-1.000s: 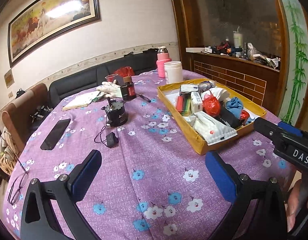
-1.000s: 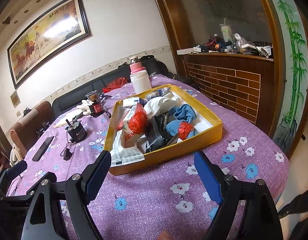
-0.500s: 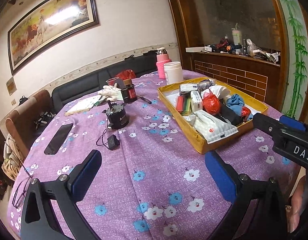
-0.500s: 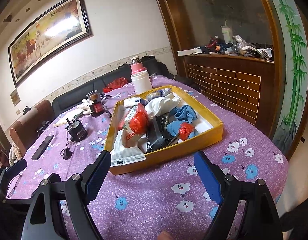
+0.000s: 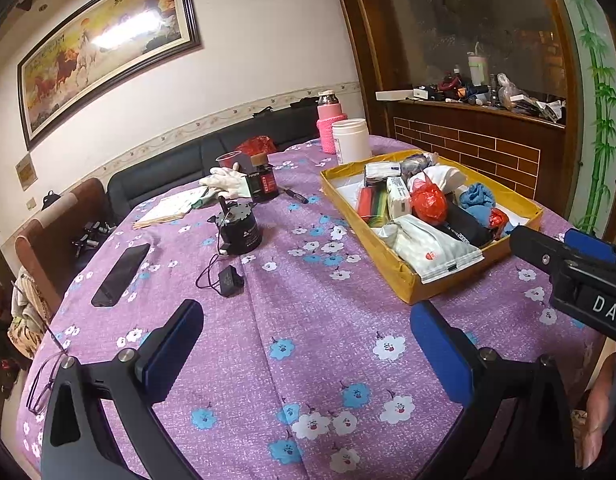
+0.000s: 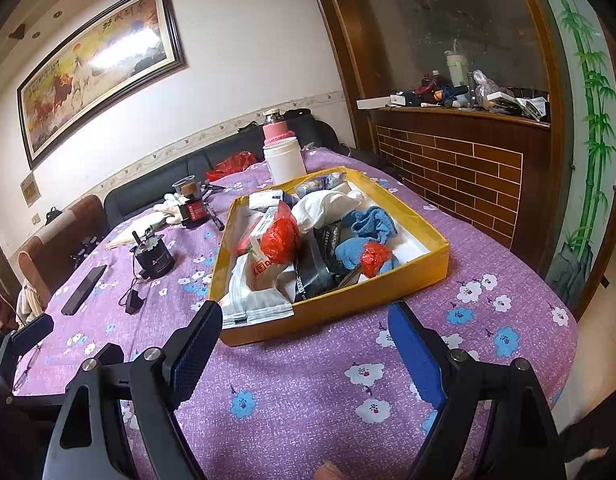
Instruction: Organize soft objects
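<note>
Jaws on your right gripper [image 6: 304, 350] gape wide, holding nothing. Yellow box [image 6: 348, 304] of soft things lies straight ahead at frame centre, long axis running away toward upper right. Your left gripper [image 5: 308, 348], equally open and empty, has that box [image 5: 392, 268] farther off, at upper right.

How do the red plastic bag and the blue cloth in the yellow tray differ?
The red plastic bag is shiny and crinkled, bunched near the tray's middle; the blue cloth is matte and fuzzy, crumpled closer to the tray's right wall. The bag stands taller than the cloth. Both lie loose inside the yellow tray, untouched.
</note>
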Demonstrator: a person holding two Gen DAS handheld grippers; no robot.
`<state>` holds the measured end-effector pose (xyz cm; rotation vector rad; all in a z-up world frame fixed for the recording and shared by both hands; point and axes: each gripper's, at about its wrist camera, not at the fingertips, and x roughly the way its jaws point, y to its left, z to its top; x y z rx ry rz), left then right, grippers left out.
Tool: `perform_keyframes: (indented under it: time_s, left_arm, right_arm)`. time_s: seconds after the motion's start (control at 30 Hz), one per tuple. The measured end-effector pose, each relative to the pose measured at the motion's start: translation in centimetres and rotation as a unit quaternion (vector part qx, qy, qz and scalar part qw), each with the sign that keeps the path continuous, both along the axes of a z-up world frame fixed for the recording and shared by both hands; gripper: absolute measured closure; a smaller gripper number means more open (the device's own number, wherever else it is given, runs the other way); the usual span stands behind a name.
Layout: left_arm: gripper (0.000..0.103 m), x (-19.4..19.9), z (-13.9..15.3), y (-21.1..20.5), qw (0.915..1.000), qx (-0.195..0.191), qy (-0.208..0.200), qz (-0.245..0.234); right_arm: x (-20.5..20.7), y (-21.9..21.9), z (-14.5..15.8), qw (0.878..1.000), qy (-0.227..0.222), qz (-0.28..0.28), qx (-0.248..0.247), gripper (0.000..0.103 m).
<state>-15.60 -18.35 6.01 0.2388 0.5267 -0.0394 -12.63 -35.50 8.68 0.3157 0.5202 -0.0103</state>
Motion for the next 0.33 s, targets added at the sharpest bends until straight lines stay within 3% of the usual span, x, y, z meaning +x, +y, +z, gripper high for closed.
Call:
perform_keyframes:
  time_s: [0.33]
  left_arm:
    - [0.000, -0.33, 0.00, 0.34, 0.9999, 0.005, -0.007, 0.009]
  right_arm:
    - [-0.05, 0.01, 0.08, 1.000, -0.001, 0.000, -0.001, 0.015]
